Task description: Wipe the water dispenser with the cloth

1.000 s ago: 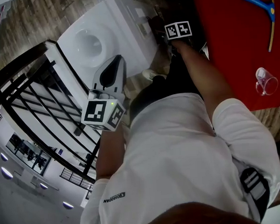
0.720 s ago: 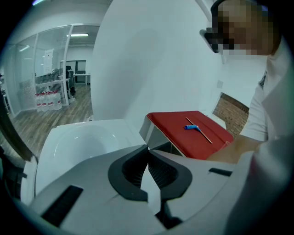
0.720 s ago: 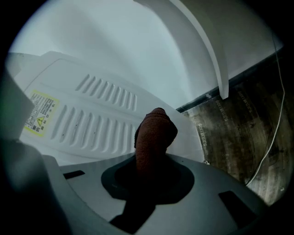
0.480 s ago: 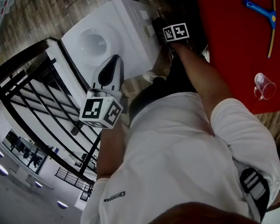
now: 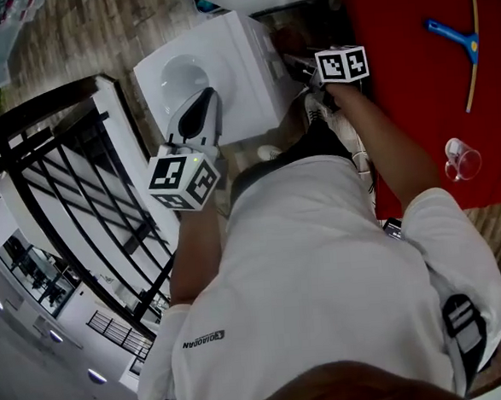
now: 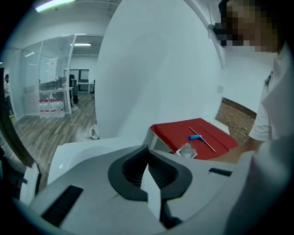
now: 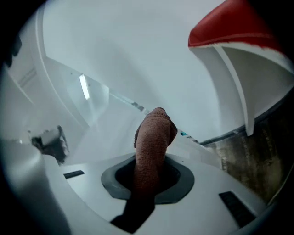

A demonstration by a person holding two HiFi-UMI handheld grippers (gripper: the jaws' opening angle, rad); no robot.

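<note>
Shifted slightly rightward along the dispenser's front since a second ago, the right gripper (image 7: 148, 176) has its jaws clamped on a brown cloth (image 7: 154, 133), whose bunched end meets the white face of the water dispenser (image 5: 241, 59). Jaws of the left gripper (image 6: 147, 160) are closed with nothing between them, and it hangs over the near edge of the dispenser's top, just beside the round recess (image 5: 182, 71). Farther right, a red table (image 5: 410, 38) carries a blue-handled squeegee (image 5: 453, 31) and a clear glass (image 5: 462, 161).
</note>
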